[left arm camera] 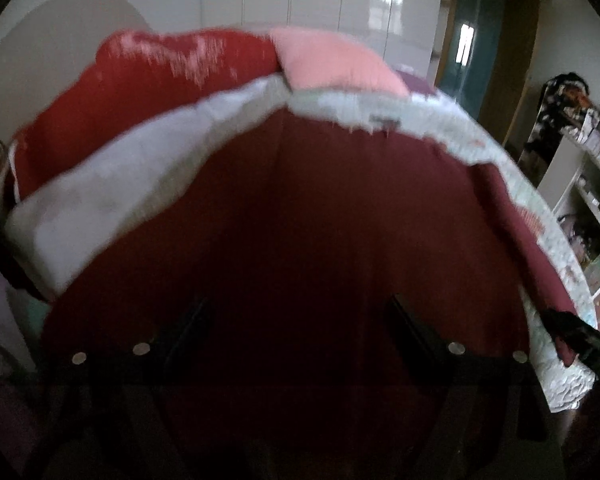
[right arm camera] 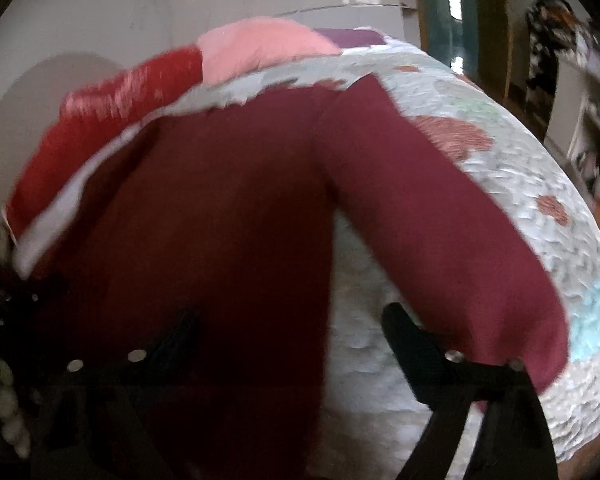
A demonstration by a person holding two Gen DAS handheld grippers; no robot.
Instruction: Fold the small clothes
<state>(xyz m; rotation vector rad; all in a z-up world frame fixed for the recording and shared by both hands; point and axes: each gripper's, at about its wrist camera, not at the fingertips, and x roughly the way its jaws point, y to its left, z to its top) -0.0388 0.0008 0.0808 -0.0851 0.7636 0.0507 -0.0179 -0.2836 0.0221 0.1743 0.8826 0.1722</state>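
Maroon garment (left arm camera: 300, 208), a long-sleeved top by the look of it, lies spread on a bed over a white textured quilt (right arm camera: 540, 216) with pink and pale blue patches; beyond it sit a red pillow (left arm camera: 172, 76) and a pink pillow (left arm camera: 332, 60) against the wall. Both views are blurred, so fine detail is hard to read. In the right wrist view one sleeve (right arm camera: 440, 208) runs out from the body at an angle, with a wedge of quilt showing between sleeve and body. The left gripper (left arm camera: 300, 320) hovers over the body of the garment, its jaws spread wide with only flat cloth between them, gripping nothing. The right gripper (right arm camera: 292, 328) is likewise released, one finger over the dark body and the other over the quilt just beside the sleeve. At the right edge of the left view a dark tool sits by the cuff end, most likely the right gripper. My reading is that the cloth is laid out and the first fold is about to start, probably the sleeve. The next move calls for the right jaws to come down on the sleeve near its cuff, pinch one layer only, and carry it across the body while the left steadies the cloth.
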